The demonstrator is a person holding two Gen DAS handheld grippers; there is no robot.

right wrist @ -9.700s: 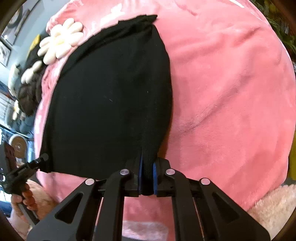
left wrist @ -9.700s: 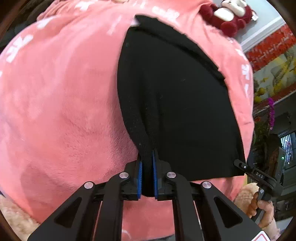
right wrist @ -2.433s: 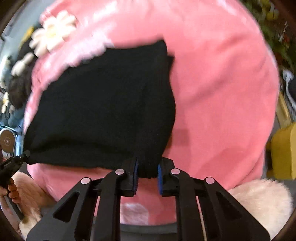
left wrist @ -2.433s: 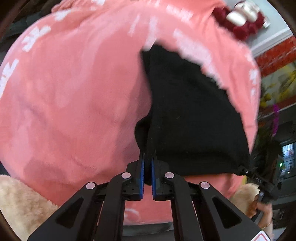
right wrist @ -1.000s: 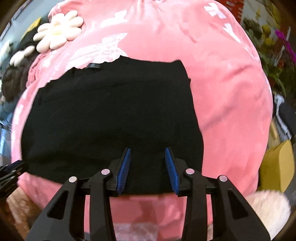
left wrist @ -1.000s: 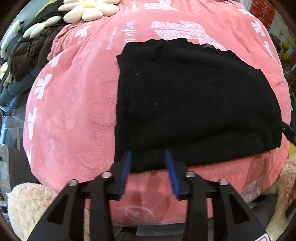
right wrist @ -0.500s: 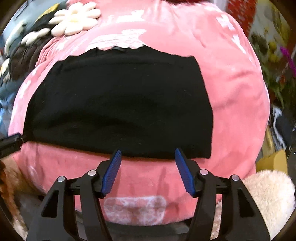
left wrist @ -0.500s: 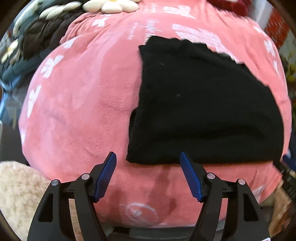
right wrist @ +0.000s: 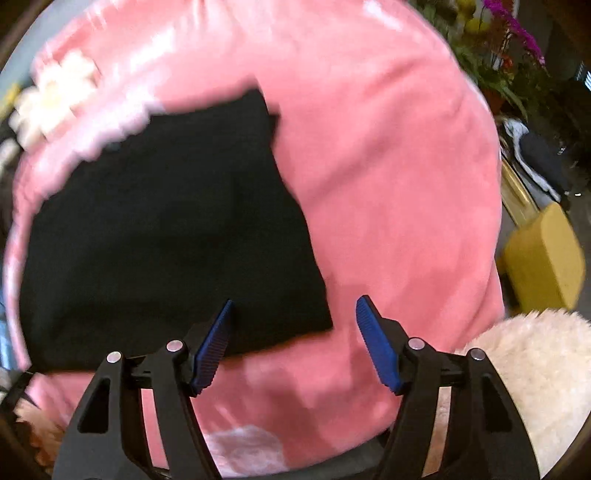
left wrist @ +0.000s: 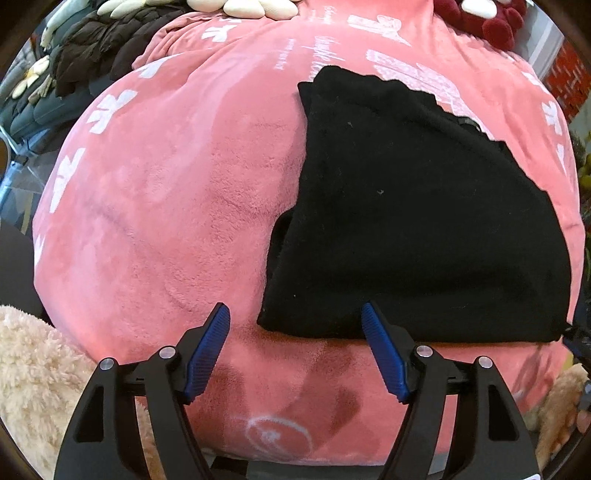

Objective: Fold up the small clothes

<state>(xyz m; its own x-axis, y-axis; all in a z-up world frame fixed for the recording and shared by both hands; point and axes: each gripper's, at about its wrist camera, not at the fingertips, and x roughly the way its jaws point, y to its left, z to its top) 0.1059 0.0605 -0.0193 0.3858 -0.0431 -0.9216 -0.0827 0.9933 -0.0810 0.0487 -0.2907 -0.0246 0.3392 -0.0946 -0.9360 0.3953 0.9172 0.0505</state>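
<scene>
A black garment lies folded flat on a big pink plush cushion. It also shows in the right wrist view, which is blurred. My left gripper is open and empty, just in front of the garment's near left corner. My right gripper is open and empty, just in front of the garment's near right corner. Neither gripper touches the cloth.
A cream fluffy cushion sits at the lower left, and another cream fluffy cushion at the lower right. A yellow box and plants stand to the right. Dark clothes and a white flower pillow lie behind the pink cushion.
Both grippers have let go of the black garment, opened wide and drawn back from its near edge. The garment now lies folded on the cushion.
</scene>
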